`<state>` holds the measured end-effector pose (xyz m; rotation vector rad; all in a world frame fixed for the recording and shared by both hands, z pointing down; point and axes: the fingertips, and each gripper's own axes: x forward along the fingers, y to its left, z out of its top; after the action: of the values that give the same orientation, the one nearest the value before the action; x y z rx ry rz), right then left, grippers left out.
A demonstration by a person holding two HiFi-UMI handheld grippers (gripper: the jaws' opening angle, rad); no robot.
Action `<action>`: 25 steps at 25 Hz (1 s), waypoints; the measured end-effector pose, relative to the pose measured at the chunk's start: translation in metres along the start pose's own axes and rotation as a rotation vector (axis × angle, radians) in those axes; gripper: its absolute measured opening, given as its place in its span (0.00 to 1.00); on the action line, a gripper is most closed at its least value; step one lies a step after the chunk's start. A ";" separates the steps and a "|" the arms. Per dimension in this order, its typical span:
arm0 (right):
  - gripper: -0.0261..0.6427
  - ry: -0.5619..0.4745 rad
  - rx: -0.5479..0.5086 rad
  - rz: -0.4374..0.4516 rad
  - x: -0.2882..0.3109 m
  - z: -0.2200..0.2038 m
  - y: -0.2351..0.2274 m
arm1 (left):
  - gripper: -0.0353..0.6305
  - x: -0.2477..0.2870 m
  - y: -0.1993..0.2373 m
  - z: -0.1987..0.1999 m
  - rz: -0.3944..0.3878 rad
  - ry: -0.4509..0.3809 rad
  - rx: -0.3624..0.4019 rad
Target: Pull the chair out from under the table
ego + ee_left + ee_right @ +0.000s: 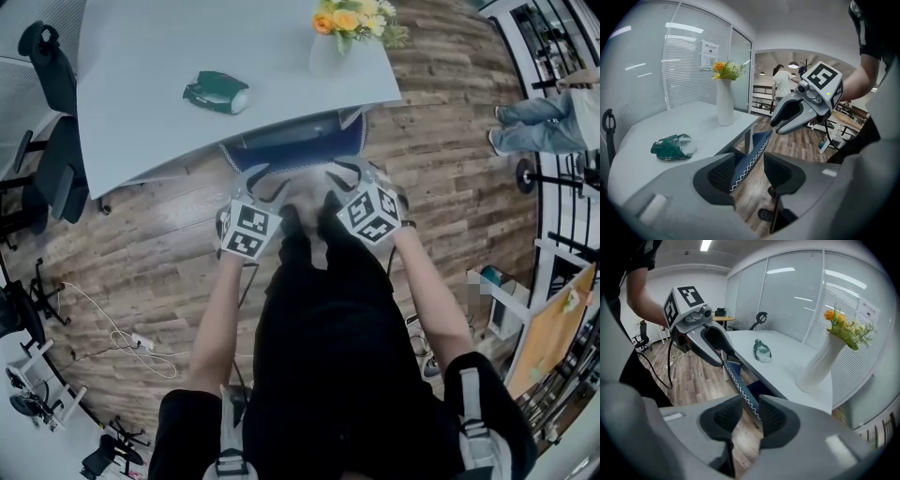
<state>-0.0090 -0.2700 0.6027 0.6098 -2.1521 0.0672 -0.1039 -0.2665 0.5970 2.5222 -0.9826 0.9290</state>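
Observation:
The chair [291, 142] has a blue back with white zigzag stitching and stands tucked under the grey table [141, 94]. Both grippers hang over the top edge of its back, side by side. In the left gripper view, the left gripper [750, 176] is open and astride the chair back [757, 145], with a gap on the right side. The right gripper [746, 413] is also open, and the stitched edge [736, 376] runs between its pads. From the head view, the left gripper [262, 185] and right gripper [352, 178] sit just in front of the table's edge.
On the table stand a white vase of flowers [347, 28] and a crumpled green bag [217, 92]. Black office chairs [52, 112] stand at the left, with cables [122, 337] on the wooden floor. A person [544, 122] stands by shelving at the far right.

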 end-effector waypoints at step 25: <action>0.21 0.078 -0.167 0.037 0.046 -0.027 -0.004 | 0.34 0.050 0.004 -0.032 -0.010 0.133 0.117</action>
<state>-0.0103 -0.2843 0.6536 0.4642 -2.0691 -0.0671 -0.0936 -0.2793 0.6539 2.5184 -0.8988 1.1665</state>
